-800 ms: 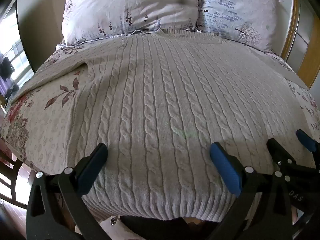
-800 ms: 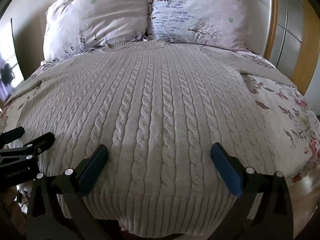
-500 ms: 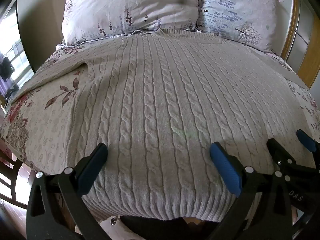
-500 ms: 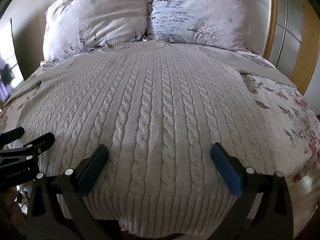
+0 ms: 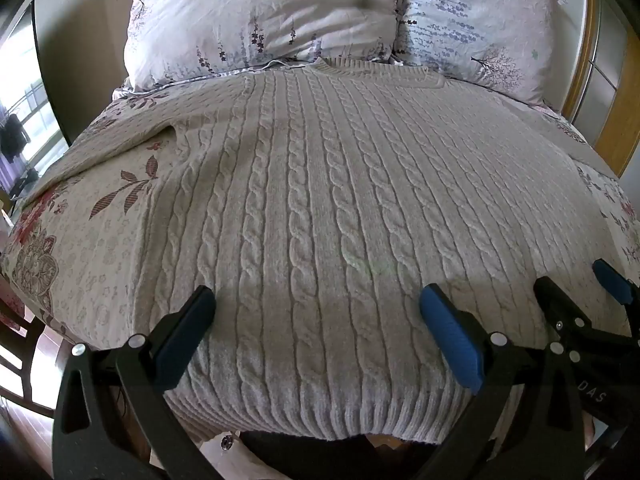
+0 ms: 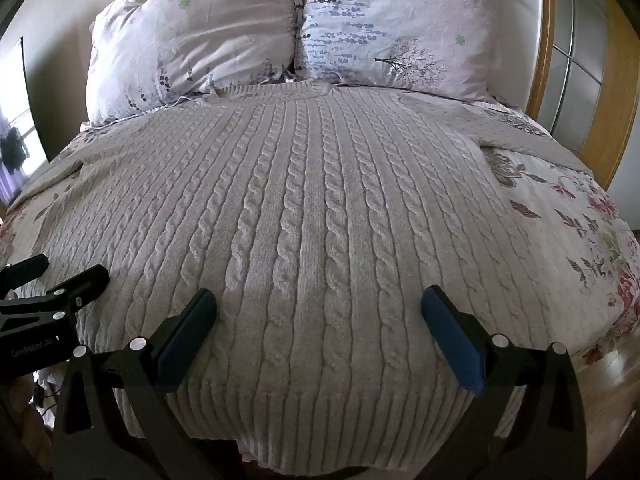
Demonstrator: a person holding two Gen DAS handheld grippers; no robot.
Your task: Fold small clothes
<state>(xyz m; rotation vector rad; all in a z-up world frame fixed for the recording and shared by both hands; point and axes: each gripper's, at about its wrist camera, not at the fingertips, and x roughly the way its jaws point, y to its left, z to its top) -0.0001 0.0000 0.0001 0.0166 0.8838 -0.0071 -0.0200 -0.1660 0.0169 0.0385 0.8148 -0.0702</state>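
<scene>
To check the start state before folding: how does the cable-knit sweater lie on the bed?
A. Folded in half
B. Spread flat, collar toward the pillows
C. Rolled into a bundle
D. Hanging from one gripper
B: the cable-knit sweater lies spread flat on the bed, its collar next to the pillows, and its ribbed hem is nearest the cameras.

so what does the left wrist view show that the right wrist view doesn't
Only the left wrist view: a dark wooden chair beside the bed, and the right tongs at its edge. Only the right wrist view: the left tongs. Both: the beige cable-knit sweater spread flat, two floral pillows, and open jaws holding nothing.
</scene>
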